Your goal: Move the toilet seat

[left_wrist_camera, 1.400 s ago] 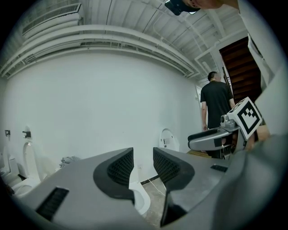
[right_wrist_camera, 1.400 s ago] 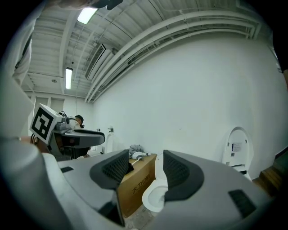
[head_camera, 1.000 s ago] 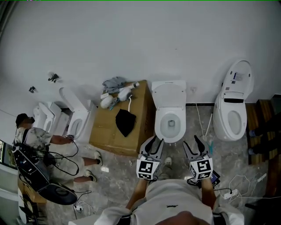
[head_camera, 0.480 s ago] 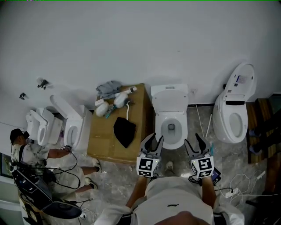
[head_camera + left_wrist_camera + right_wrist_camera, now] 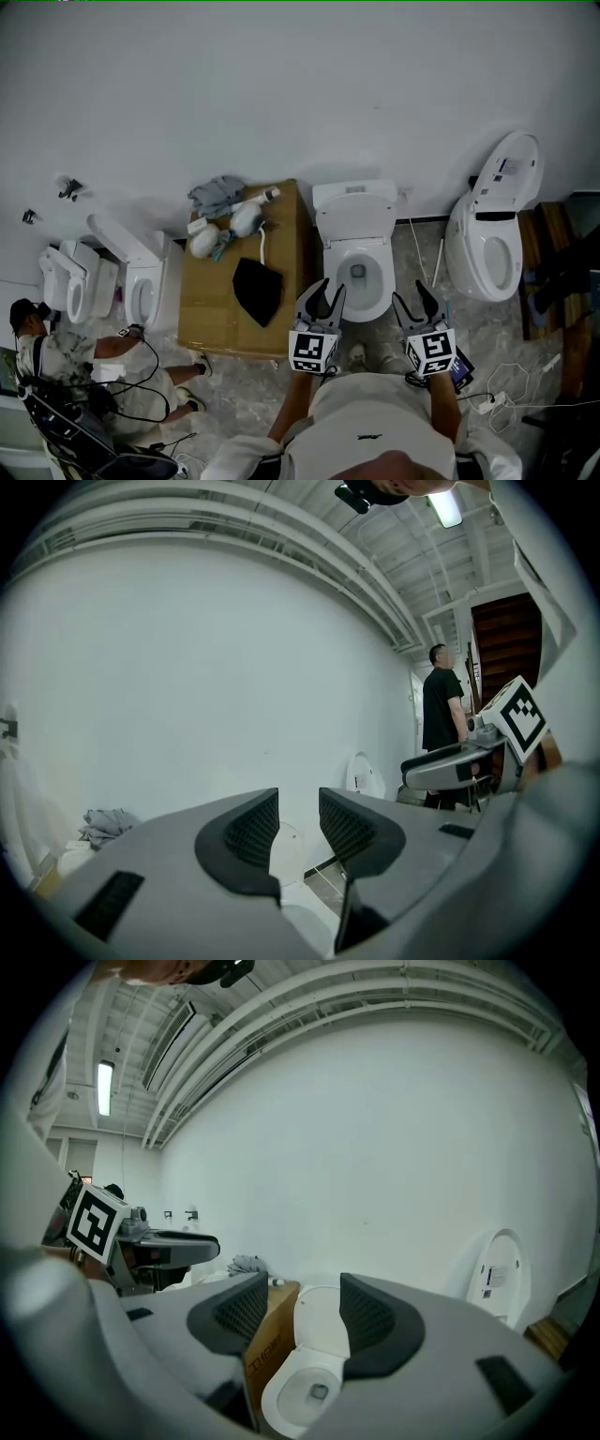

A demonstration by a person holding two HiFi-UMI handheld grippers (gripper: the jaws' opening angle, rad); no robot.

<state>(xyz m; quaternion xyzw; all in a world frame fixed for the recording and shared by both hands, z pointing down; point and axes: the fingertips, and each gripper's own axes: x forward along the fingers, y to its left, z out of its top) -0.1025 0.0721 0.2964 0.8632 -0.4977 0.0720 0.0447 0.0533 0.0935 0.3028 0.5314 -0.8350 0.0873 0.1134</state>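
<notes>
- Left gripper (image 5: pixel 298 825): jaws drawn nearly together, only a narrow slit between the pads and nothing in it. It is held up in front of the toilet (image 5: pixel 359 281), short of the bowl's near rim.
- Right gripper (image 5: pixel 295 1314): jaws wider apart and empty, level with the left one and also in front of the toilet, not touching it.
- Toilet seat (image 5: pixel 354 214): at the back of the toilet, apparently folded up against the wall side (I cannot separate seat from lid). It is plain glossy white with rounded corners, and the bowl below it lies open.
- Handling, as I judge it: stiff moulded plastic, fairly light and smooth enough to slip between pads. It is hinged at the back, so it will swing rather than lift. The best hold is the free edge farthest from the hinge, easing it down so it does not drop and slam.
- Cardboard box (image 5: pixel 220 281): just left of the toilet.
- Second toilet (image 5: pixel 487 239): to its right, apart.
</notes>
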